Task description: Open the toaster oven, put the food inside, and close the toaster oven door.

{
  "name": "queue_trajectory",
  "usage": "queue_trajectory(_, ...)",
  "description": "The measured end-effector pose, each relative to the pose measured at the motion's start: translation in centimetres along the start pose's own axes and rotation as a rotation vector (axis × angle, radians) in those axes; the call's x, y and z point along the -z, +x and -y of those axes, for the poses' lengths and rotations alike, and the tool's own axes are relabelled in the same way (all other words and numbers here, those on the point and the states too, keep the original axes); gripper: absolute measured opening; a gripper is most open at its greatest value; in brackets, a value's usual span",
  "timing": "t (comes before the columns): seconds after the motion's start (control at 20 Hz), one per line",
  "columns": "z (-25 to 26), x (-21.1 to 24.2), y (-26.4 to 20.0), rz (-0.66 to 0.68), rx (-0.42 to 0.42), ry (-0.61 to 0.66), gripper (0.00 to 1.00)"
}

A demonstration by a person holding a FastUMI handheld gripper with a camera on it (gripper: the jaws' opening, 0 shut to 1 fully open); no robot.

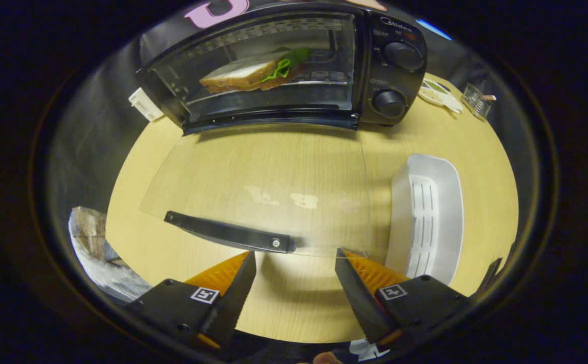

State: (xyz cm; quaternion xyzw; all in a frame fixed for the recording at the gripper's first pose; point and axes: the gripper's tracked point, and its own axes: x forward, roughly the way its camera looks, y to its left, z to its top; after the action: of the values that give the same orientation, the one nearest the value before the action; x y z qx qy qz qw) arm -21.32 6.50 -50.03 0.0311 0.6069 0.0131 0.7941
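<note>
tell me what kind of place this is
Probably a staged kitchen tabletop in a recording booth: a toaster oven with its glass door folded down, a sandwich inside, a white tray alongside. The hand-held gripper sits open near the door's handle.

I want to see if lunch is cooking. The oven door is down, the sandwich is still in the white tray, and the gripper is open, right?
Not quite. The gripper view shows the sandwich inside the oven, and the white tray empty. The door is down; the gripper is open.
</note>
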Motion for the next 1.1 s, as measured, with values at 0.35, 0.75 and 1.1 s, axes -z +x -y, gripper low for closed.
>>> queue_trajectory(0.35,-2.3,-1.0,-1.2,0.025,-0.09,0.004,0.98)
queue_trajectory(0.75,-3.8,-2.6,-2.9,0.08,-0.147,0.014,0.98)
queue_trajectory(1.1,-5.2,-5.4,-5.1,0.133,-0.215,0.049,0.99)
